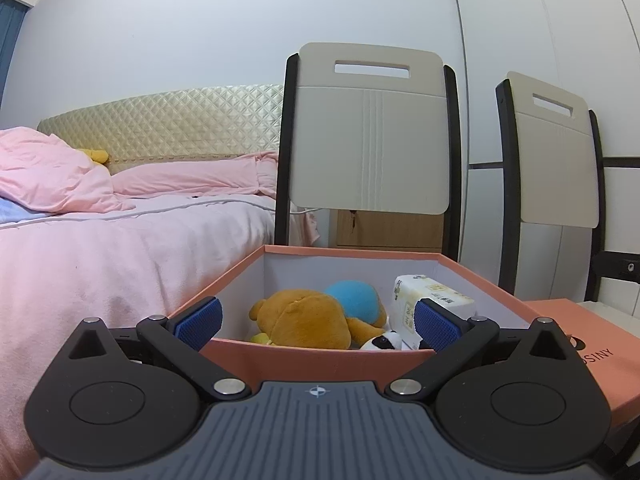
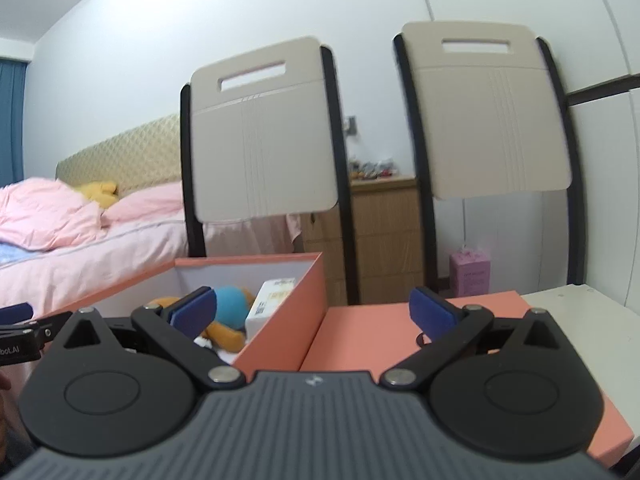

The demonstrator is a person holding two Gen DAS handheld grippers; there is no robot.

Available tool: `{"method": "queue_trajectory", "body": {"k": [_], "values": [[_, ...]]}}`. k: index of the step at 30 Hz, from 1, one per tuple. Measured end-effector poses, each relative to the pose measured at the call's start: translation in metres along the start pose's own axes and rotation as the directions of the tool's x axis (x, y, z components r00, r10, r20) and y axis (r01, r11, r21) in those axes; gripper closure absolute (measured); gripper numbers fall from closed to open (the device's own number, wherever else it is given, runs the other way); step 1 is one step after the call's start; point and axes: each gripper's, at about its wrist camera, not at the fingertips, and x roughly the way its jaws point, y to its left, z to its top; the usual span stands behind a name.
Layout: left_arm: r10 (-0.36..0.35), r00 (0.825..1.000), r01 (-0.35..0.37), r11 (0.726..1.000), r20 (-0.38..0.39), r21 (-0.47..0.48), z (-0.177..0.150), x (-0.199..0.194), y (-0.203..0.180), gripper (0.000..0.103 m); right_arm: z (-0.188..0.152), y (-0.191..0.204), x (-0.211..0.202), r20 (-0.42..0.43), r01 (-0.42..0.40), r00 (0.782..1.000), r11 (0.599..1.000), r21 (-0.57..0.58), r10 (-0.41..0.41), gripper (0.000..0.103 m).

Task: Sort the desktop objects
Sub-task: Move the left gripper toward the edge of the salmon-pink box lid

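Salmon-pink cardboard box [image 1: 320,354] stands open on the white desk [image 2: 580,316], and it already holds a brown plush toy [image 1: 308,318], a blue plush ball [image 1: 354,300], a white tissue pack [image 1: 432,304] and a small black-and-white plush [image 1: 384,340]. Its flat pink lid [image 2: 380,328] lies just right of it. Left claw [image 1: 318,320] and right claw [image 2: 316,312] are both apart and carry nothing. I judge the sorting mostly done; probably only closing the box is left.

I'm working in a home bedroom: a bed [image 1: 120,240] with pink bedding and quilted headboard [image 1: 168,120], two chairs [image 2: 264,132], and, blurred, probably a wooden dresser [image 2: 384,232].
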Motion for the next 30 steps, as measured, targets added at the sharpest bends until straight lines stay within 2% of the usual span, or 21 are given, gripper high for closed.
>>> {"method": "queue_trajectory", "body": {"k": [17, 20, 23, 24, 26, 28, 30], "values": [[-0.015, 1.000, 0.015, 1.000, -0.017, 0.018, -0.004, 0.002, -0.004, 0.000, -0.005, -0.010, -0.002, -0.002, 0.018, 1.000, 1.000, -0.020, -0.018, 0.000], [-0.031, 0.999, 0.032, 0.999, -0.021, 0.020, -0.005, 0.002, -0.006, 0.000, -0.005, -0.010, -0.002, -0.005, 0.017, 1.000, 1.000, -0.023, -0.017, 0.000], [-0.104, 0.993, 0.103, 0.994, -0.051, -0.019, -0.004, 0.003, -0.006, 0.000, -0.004, -0.012, -0.004, -0.005, 0.010, 1.000, 1.000, -0.004, -0.010, 0.000], [-0.138, 0.988, 0.135, 0.990, -0.068, -0.045, -0.003, 0.003, -0.006, 0.000, -0.003, -0.013, -0.005, -0.001, 0.008, 1.000, 1.000, 0.001, -0.008, 0.000], [-0.234, 0.967, 0.222, 0.968, -0.105, -0.116, -0.002, 0.004, -0.005, 0.000, -0.001, -0.015, -0.009, 0.015, 0.007, 1.000, 1.000, 0.006, -0.007, 0.000], [-0.361, 0.922, 0.321, 0.916, -0.141, -0.242, -0.002, 0.007, 0.000, 0.000, 0.002, -0.018, -0.014, 0.037, 0.007, 0.999, 1.000, 0.015, -0.008, 0.000], [-0.466, 0.867, 0.374, 0.845, -0.180, -0.383, -0.007, 0.013, 0.005, 0.000, 0.003, -0.022, -0.021, 0.053, 0.005, 0.999, 1.000, 0.029, -0.007, 0.000]]}}
